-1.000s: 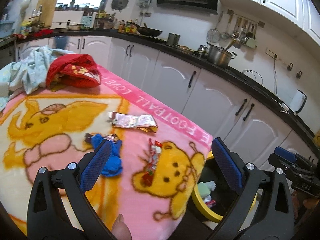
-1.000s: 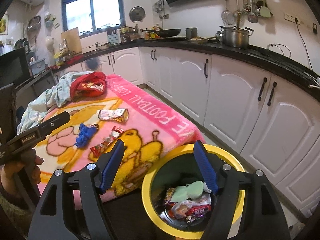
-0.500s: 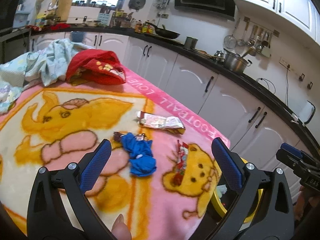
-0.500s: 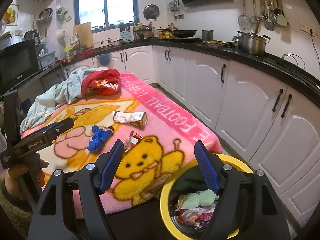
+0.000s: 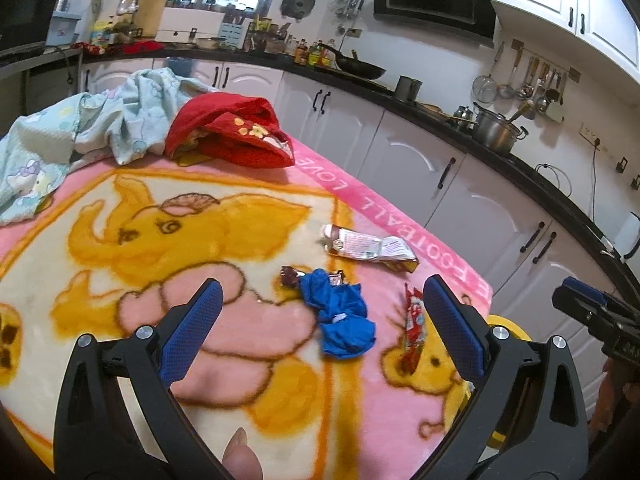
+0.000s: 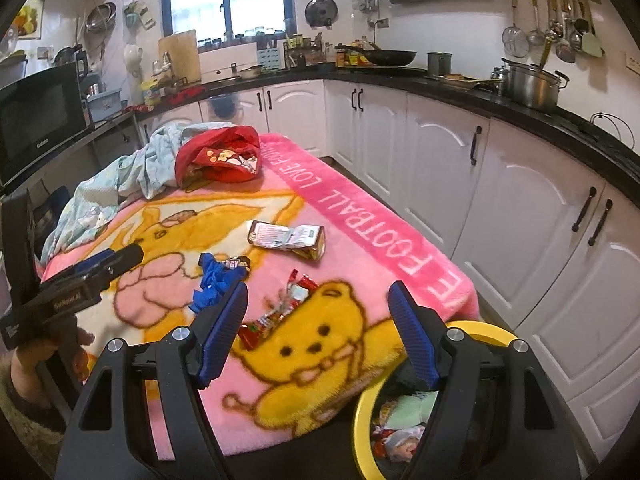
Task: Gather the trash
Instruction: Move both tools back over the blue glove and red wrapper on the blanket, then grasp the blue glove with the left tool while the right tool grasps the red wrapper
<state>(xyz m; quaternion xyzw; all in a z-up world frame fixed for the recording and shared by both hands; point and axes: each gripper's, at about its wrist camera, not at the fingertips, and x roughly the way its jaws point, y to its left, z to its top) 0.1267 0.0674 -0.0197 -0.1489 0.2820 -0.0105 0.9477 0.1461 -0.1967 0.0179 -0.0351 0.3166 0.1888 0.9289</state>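
Trash wrappers (image 6: pixel 276 316) on blanket (image 6: pixel 360 216); left hand-held gripper (image 5: pixel 320 322), right hand-held gripper (image 6: pixel 320 332) angled down, jaws apart, empty.

Desk under pink cartoon blanket (image 5: pixel 248 208). Blue crumpled scrap (image 5: pixel 340 320) ahead between left tool's fingers, red wrapper (image 5: pixel 412 320) by its right finger, brown-white packet (image 5: pixel 364 246) beyond, red cloth (image 5: pixel 232 132) and pale cloth (image 5: pixel 80 136) far end.

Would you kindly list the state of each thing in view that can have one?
left claw: open, empty, above the blanket.
right claw: open, empty.
bin: open, trash inside, beside the table.
red wrapper: crumpled, lying on the blanket.
blue wrapper: crumpled, lying flat.
brown packet: torn open, flattened.
red garment: bunched up.
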